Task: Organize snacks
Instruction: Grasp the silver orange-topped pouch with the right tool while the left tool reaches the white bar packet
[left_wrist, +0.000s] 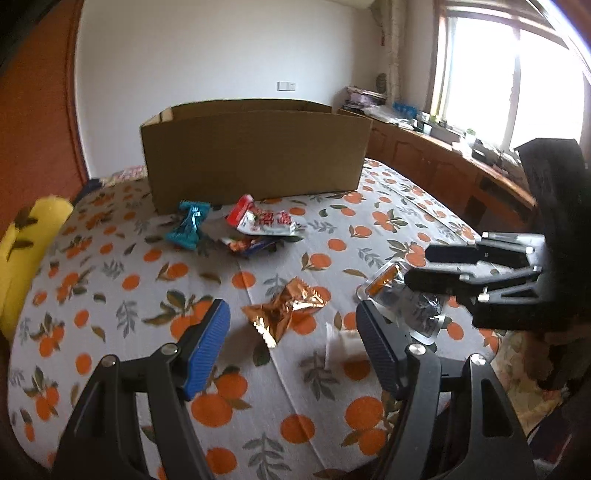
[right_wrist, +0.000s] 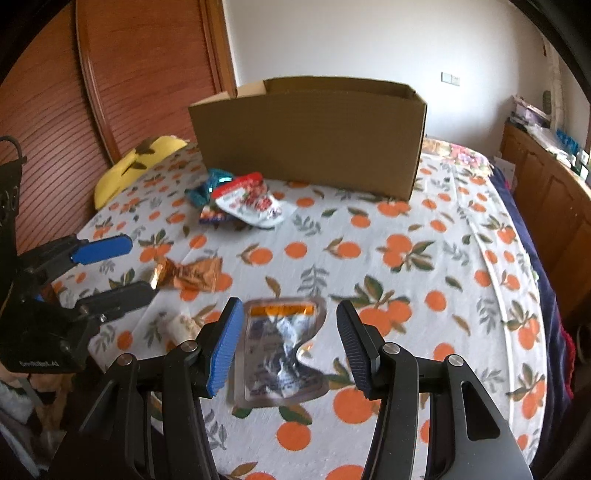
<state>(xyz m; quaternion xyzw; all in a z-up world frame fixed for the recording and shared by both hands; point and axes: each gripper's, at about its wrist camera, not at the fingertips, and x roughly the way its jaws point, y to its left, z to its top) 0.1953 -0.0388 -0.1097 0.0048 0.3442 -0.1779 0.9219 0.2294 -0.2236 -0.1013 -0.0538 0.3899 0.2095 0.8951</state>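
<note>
An open cardboard box (left_wrist: 255, 155) (right_wrist: 314, 136) stands at the far side of the orange-print cloth. In front of it lie a teal packet (left_wrist: 188, 225) (right_wrist: 201, 190), a red-and-white pouch (left_wrist: 262, 221) (right_wrist: 251, 201) and a dark wrapper (left_wrist: 247, 245) under it. A copper foil wrapper (left_wrist: 284, 310) (right_wrist: 188, 275) lies just ahead of my open, empty left gripper (left_wrist: 291, 339) (right_wrist: 110, 269). A silver pouch with an orange label (right_wrist: 280, 347) (left_wrist: 406, 302) lies flat between the fingers of my open right gripper (right_wrist: 286, 347) (left_wrist: 417, 266). A small white packet (left_wrist: 343, 345) (right_wrist: 181, 325) lies near both.
A yellow cushion (left_wrist: 22, 251) (right_wrist: 136, 162) sits at the cloth's left edge. A wooden sideboard (left_wrist: 443, 162) with clutter runs under the window at right. A wooden slatted door (right_wrist: 110, 92) is at left.
</note>
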